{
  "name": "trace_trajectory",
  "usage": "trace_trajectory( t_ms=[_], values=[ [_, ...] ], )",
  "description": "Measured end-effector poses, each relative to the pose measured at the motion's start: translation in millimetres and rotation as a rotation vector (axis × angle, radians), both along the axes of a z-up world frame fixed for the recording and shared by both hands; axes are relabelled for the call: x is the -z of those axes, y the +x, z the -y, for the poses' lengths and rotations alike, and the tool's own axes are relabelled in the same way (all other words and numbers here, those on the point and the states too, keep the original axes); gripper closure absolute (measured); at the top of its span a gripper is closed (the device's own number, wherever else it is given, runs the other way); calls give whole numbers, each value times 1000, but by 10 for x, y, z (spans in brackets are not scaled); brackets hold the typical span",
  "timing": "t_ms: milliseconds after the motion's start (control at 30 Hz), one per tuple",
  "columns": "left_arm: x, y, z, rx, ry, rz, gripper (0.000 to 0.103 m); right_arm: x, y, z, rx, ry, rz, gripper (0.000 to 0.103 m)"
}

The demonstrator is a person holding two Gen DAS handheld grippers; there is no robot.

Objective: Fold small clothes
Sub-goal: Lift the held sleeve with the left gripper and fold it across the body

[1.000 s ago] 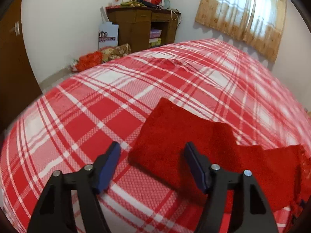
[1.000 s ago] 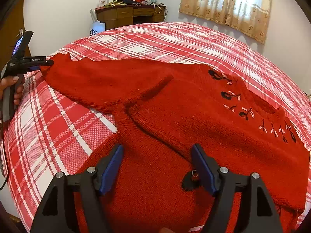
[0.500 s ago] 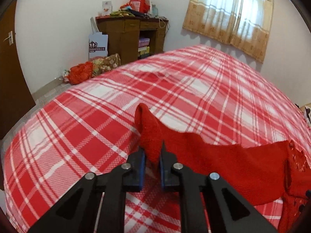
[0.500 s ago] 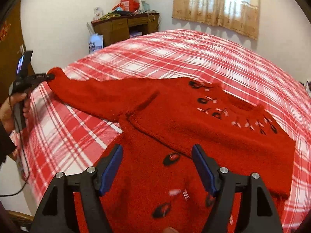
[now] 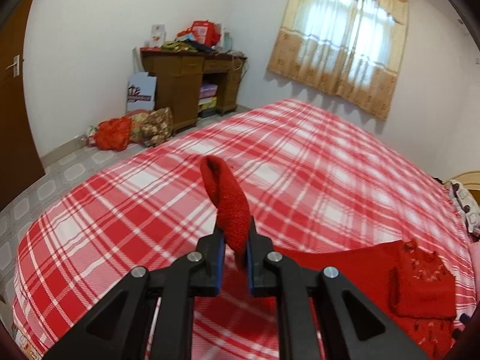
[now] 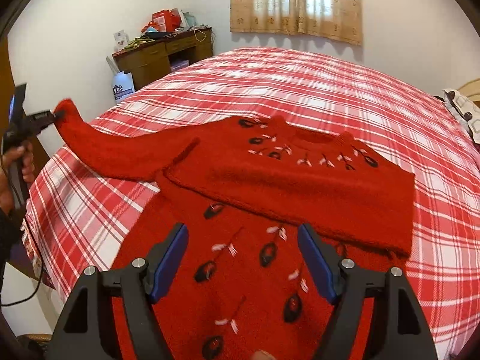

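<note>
Sleeve lifted off plaid bed.
Left gripper (image 6: 55, 115) pinched the sleeve cuff (image 5: 231, 210) of the red sweater (image 6: 294, 177), raised above the bedspread (image 6: 345, 90); right gripper (image 6: 243, 258) hovered wide, empty, over the sweater's body.

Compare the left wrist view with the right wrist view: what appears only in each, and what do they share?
Only the left wrist view: the left gripper seen close, shut on the cuff of the sleeve, and a brown door.

Only the right wrist view: the red knitted sweater spread out with its embroidered front, the open right gripper above it, and a hand holding the left gripper.

Both: the red-and-white checked bedspread, the wooden desk, and the curtained window.
</note>
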State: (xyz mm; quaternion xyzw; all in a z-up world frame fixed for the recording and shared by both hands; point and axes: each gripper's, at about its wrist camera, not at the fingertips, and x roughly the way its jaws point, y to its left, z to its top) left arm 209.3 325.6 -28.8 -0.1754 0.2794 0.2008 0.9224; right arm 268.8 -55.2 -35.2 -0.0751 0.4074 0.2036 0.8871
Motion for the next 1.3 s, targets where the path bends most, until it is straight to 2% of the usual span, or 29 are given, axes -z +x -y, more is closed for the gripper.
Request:
trace_trajectory(
  t_ms=[233, 567, 1300],
  values=[
    [-275, 112, 378, 76, 8, 52, 91, 11, -90, 230, 31, 3, 2, 27],
    [-459, 288, 833, 164, 18, 81, 91, 11, -169, 586, 83, 18, 4, 27],
    [-958, 660, 1859, 318, -18, 176, 91, 123, -372, 1340, 193, 25, -10, 27]
  ],
)
